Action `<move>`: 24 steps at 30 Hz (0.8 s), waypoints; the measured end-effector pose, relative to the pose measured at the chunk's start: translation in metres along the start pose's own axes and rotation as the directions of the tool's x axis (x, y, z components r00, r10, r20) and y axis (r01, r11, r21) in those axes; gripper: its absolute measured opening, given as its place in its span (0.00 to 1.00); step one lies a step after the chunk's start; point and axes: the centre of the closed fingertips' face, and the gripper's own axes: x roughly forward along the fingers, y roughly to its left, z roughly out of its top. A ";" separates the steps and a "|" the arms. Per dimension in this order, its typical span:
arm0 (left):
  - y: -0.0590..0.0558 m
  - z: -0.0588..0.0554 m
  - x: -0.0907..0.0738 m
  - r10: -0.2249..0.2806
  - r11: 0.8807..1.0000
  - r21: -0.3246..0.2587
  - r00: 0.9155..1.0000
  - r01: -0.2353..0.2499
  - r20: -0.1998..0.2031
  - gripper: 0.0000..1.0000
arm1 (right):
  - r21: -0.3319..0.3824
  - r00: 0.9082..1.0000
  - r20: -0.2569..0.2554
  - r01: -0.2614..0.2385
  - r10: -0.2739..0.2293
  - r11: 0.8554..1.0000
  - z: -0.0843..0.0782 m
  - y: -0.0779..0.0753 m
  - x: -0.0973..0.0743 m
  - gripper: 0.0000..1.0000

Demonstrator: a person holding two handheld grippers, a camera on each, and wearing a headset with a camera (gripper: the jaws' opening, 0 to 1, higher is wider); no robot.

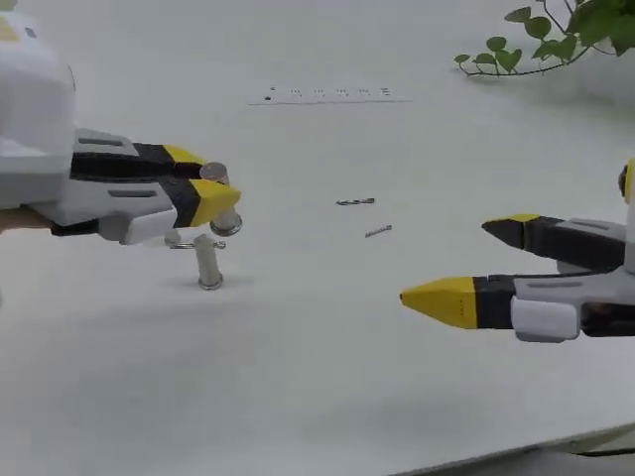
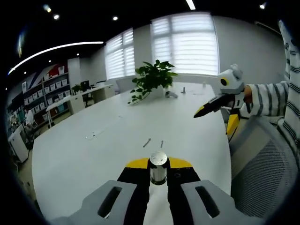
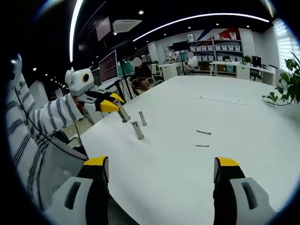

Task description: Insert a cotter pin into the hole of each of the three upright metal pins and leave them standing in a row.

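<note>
Closest, by the right edge of the tabletop (image 1: 298,397): right gripper (image 1: 446,261), jaws spread wide, nothing between them. Probably next to fetch a cotter pin.

Farther in, toward the left edge: standing pin (image 1: 208,266), upright and free, with a second standing pin (image 3: 142,118) just beside it. Something thin and level near the top of the first, maybe a fitted cotter; too small to tell. Easily toppled by a brush from the hardware overhead, spoiling the row.

Right above: left gripper (image 1: 216,183), clamped on the held pin (image 1: 226,220), shaft roughly upright between the yellow tips. Hole facing not readable. Apt to twist in the grip under a sideways push from a cotter, or to drop onto the neighbours on a loosened squeeze.

Beyond, mid-tabletop: nearer cotter pin (image 1: 378,231) and farther cotter pin (image 1: 355,201), close together, well apart from both grippers. Thin, flat on a smooth surface; liable to skate away or get pinched crooked by blunt tips, then miss the hole.
</note>
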 end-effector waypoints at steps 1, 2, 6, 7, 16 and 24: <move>-0.002 -0.004 0.000 0.001 1.000 -0.008 1.000 -0.001 0.001 0.09 | -0.004 1.000 -0.005 -0.007 0.006 1.000 -0.001 0.000 0.001 0.91; -0.011 -0.004 -0.003 0.002 1.000 -0.011 1.000 -0.002 0.000 0.09 | -0.012 1.000 -0.010 -0.017 0.017 1.000 -0.003 0.001 0.002 0.91; -0.028 -0.020 0.003 0.005 0.999 -0.037 1.000 -0.007 -0.031 0.09 | -0.014 0.999 -0.020 -0.032 0.032 0.999 -0.009 0.001 0.005 0.91; -0.032 -0.025 0.004 0.007 0.999 -0.035 0.999 -0.009 -0.041 0.09 | -0.005 0.999 -0.021 -0.036 0.036 0.999 -0.010 0.002 0.005 0.91; -0.048 -0.045 0.014 0.009 1.000 -0.022 0.997 -0.011 -0.081 0.09 | -0.014 0.998 -0.028 -0.051 0.051 0.999 -0.022 0.006 0.010 0.89; -0.052 -0.065 0.031 0.006 0.999 -0.034 0.994 -0.010 -0.109 0.09 | -0.016 0.998 -0.050 -0.038 0.037 0.999 -0.031 0.004 0.012 0.89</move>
